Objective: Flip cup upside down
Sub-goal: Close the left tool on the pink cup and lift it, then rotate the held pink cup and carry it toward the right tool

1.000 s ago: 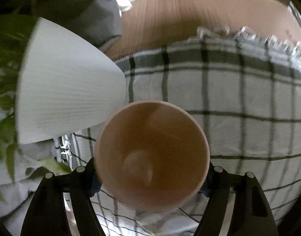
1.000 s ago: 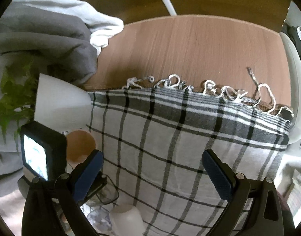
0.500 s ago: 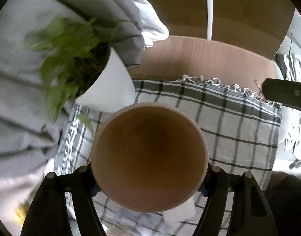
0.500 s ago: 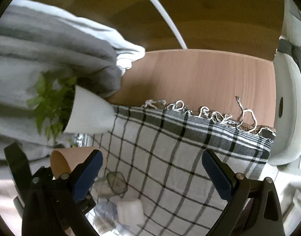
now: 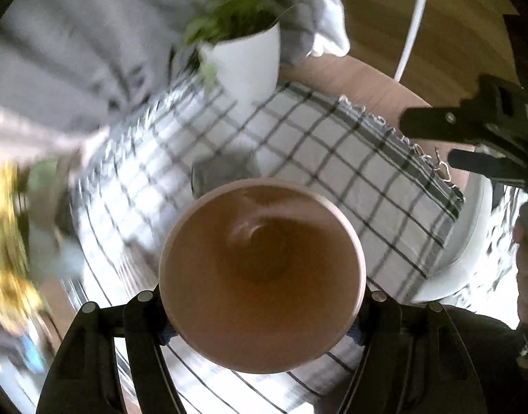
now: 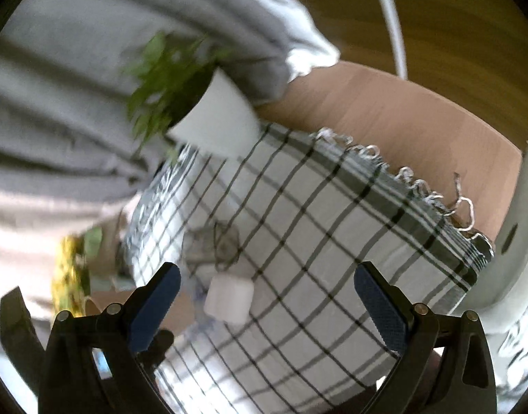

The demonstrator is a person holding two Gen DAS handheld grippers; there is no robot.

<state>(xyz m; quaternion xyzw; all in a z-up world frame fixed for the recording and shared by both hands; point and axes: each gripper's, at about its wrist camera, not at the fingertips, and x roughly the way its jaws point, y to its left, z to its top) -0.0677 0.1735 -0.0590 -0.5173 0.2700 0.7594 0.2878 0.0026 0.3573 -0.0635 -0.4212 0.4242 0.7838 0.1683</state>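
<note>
My left gripper [image 5: 262, 314] is shut on a pink-brown cup [image 5: 262, 272] and holds it in the air above the checked cloth [image 5: 350, 158]. The cup's open mouth faces the left wrist camera and its inside is empty. In the right wrist view the cup's side [image 6: 174, 307] shows at the lower left, behind my left finger. My right gripper [image 6: 265, 302] is open and empty above the cloth; it also shows in the left wrist view [image 5: 470, 138] at the right edge.
A white pot with a green plant [image 5: 246, 58] stands at the cloth's far corner. A clear glass [image 6: 215, 245] and a white cup [image 6: 229, 298] sit on the cloth. Grey fabric [image 6: 74, 103] lies at the left. The wooden table [image 6: 401, 117] lies beyond.
The left gripper has lifted the cup away from the cloth and turned with it; the scene now looks smaller and rotated. The right gripper has also risen and tilted.
</note>
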